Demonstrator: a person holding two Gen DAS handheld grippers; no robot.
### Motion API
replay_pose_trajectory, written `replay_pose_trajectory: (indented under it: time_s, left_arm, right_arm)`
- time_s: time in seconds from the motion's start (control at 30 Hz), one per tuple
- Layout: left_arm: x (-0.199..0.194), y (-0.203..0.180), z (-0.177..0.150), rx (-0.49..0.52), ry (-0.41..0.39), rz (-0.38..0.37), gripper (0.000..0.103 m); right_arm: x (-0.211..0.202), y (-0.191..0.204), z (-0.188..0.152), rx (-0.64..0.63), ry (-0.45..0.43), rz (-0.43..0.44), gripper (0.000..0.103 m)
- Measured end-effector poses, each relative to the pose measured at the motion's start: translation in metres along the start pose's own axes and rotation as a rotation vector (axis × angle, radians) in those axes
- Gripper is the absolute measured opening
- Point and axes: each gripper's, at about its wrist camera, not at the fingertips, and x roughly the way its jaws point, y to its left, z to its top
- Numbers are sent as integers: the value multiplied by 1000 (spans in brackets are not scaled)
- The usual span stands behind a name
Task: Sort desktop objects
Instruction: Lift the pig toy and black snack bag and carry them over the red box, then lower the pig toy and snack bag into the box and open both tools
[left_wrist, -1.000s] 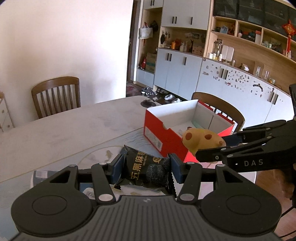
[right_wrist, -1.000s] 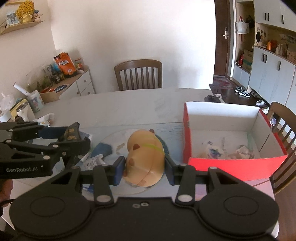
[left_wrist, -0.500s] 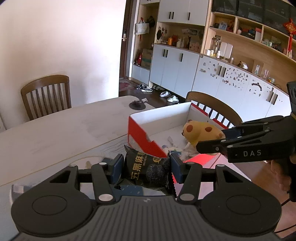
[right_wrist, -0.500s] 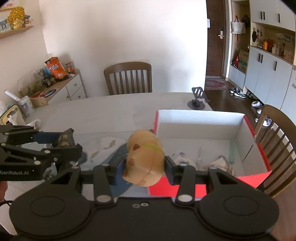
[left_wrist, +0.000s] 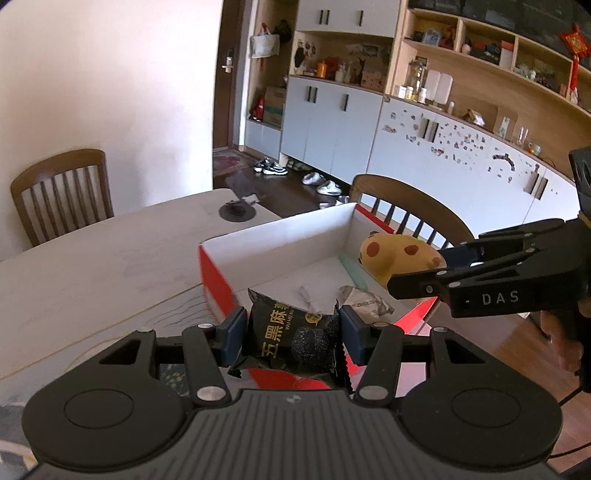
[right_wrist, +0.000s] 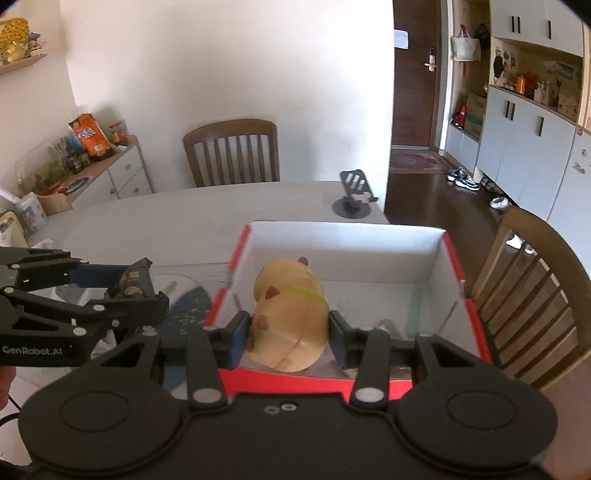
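Table (right_wrist: 155, 225); red box (right_wrist: 452, 266) under upright toy (right_wrist: 290, 314), snack packet (left_wrist: 293, 338) gripped.

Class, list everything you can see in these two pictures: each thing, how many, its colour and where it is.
box: 1, red outside and white inside, on table
table: 1, pale, under box
toy: 1, yellow, held over box
snack packet: 1, black, held at box's near edge
wrappers: a few, pale, on box floor
phone stand: 1, dark, far table end
chairs: 2, brown, at table
left gripper: shut on snack packet
right gripper: shut on toy
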Motion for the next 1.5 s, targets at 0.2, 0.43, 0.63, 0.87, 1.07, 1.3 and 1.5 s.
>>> replay_pose_trajectory:
  time_s: [0.2,0.43,0.63,0.87,1.07,1.3,1.5]
  left_arm:
    - [28,-12,13,35,23,-11,53]
    - [62,-18,26,63,61,-4,53]
    - [89,-19,38,80,95,-6,53]
    - [114,-17,47,104,125,-9,53]
    - [137,-8,54,106,175,-5,53]
    - [160,-14,52,132,217,9,53]
    - [178,-20,53,176,252,26,53]
  right_arm:
    - [11,-25,4,0,16,-12,44]
    - [32,-44,11,-19,39,-25,44]
    - [52,-55,15,-29,76,-24,44]
    - [76,-67,22,-52,100,-38,44]
    - [102,-81,24,-52,155,-35,44]
    - [126,-92,20,-53,199,-50,44]
    - [144,-95,20,-57,224,-51,43]
